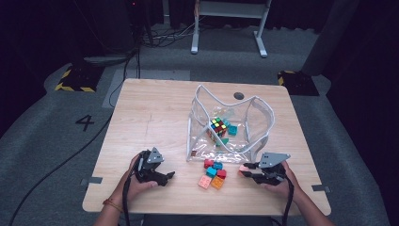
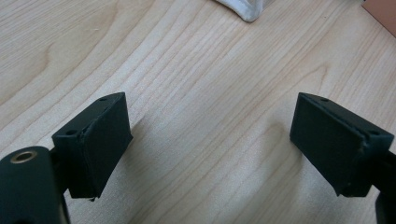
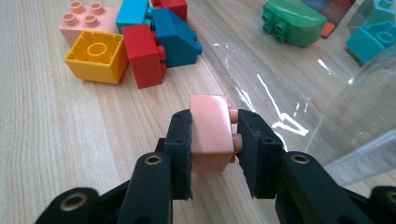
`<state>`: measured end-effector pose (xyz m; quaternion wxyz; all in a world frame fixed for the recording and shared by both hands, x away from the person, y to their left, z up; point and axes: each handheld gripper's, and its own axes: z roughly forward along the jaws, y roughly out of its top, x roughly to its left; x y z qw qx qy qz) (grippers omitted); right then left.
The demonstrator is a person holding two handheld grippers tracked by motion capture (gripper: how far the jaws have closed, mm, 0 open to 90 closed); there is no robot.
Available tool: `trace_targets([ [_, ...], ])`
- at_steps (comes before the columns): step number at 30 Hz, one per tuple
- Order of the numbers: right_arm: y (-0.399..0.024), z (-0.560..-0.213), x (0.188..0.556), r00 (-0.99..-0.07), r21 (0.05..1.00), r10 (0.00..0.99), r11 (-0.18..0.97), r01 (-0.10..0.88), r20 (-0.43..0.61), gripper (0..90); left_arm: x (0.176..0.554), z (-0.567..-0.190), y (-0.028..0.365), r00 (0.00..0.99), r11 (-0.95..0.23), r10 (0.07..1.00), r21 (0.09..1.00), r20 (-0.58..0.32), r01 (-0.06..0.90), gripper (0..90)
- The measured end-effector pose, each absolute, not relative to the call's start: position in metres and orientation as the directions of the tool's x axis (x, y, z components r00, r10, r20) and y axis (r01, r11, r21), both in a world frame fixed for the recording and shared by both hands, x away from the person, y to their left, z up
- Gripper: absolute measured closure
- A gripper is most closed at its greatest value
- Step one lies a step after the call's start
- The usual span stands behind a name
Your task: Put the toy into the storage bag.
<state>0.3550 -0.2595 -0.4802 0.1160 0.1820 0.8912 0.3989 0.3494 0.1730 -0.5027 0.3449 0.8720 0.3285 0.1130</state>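
My right gripper (image 3: 214, 140) is shut on a pink brick (image 3: 211, 130), gripped by its sides just above the table; in the high view that right gripper (image 1: 245, 172) sits at the front right with the pink brick (image 1: 243, 168) at its tip. A heap of loose bricks (image 1: 213, 174) in red, blue, yellow and pink lies on the wood left of it, seen close as the brick heap (image 3: 130, 42). My left gripper (image 2: 210, 140) stands open over bare wood, and in the high view this left gripper (image 1: 170, 177) rests at the front left.
A clear plastic bag (image 1: 230, 125) with white trim stands open behind the heap, holding a puzzle cube (image 1: 218, 126) and teal and green bricks (image 3: 294, 23). The wooden table (image 1: 150, 113) has free room at its left half. Cables trail on the floor.
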Motion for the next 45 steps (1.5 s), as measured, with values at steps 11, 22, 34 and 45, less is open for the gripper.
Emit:
trace_targets([
  [11, -0.274, -0.477, 0.358, -0.893, 0.755, 0.447, 0.601, 0.262, -0.046, 66.8, 0.349, -0.503, 0.173, 0.759, -0.544, 0.651, 0.676, -0.034, 0.497, 12.5],
  [22, -0.304, -0.466, 0.357, -0.87, 0.768, 0.491, 0.573, 0.287, -0.04, 66.9, 0.349, -0.503, 0.173, 0.759, -0.544, 0.651, 0.676, -0.035, 0.498, 12.5],
  [34, -0.333, -0.431, 0.376, -0.801, 0.815, 0.593, 0.502, 0.288, -0.083, 66.9, 0.349, -0.503, 0.173, 0.758, -0.543, 0.651, 0.675, -0.037, 0.499, 12.5],
  [45, -0.351, -0.378, 0.408, -0.746, 0.836, 0.651, 0.482, 0.261, -0.143, 66.9, 0.349, -0.503, 0.173, 0.759, -0.545, 0.651, 0.676, -0.03, 0.495, 12.5],
])
